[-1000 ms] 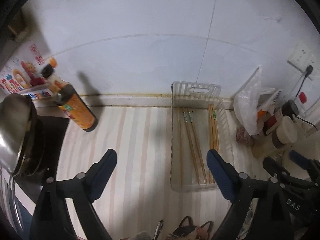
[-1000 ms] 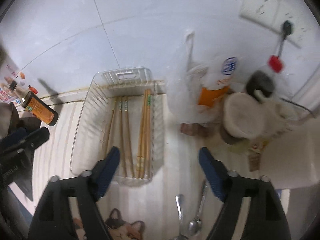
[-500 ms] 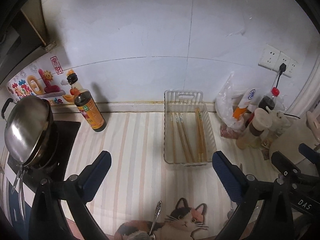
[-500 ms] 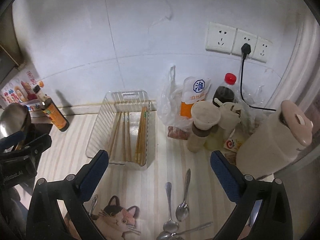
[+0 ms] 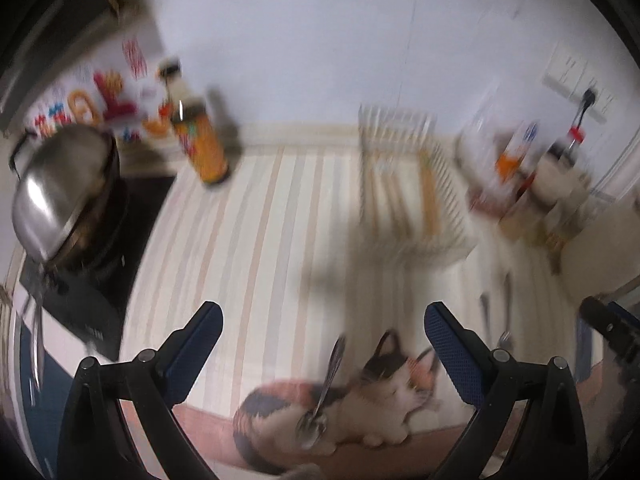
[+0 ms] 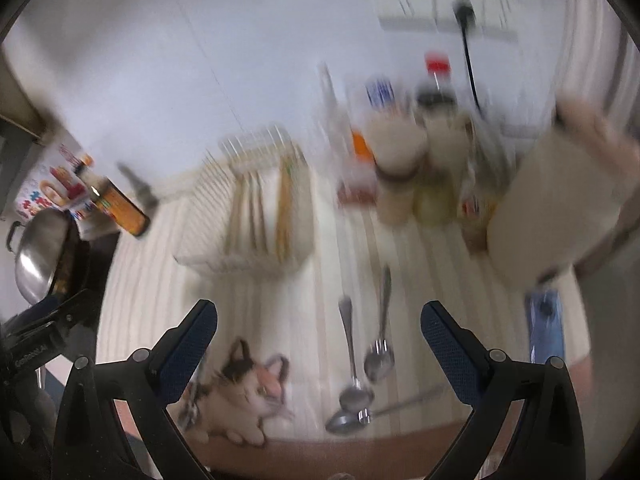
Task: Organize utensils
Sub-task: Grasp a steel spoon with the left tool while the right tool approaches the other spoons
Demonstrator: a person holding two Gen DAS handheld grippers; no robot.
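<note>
Spoons [image 6: 360, 360] loose beyond right gripper [image 6: 318, 334]; another between left gripper [image 5: 322, 342] jaws, untouched. Chopsticks [image 6: 260, 216] in tray [image 6: 192, 248] farther off. Both jaws wide, empty.

A steel wok [image 5: 60, 192] sits at the worktop's [image 5: 248, 248] left edge, a sauce bottle [image 5: 202, 142] near the back edge, and blurred jars, perhaps condiments [image 6: 404, 160], crowd the back right corner.
</note>
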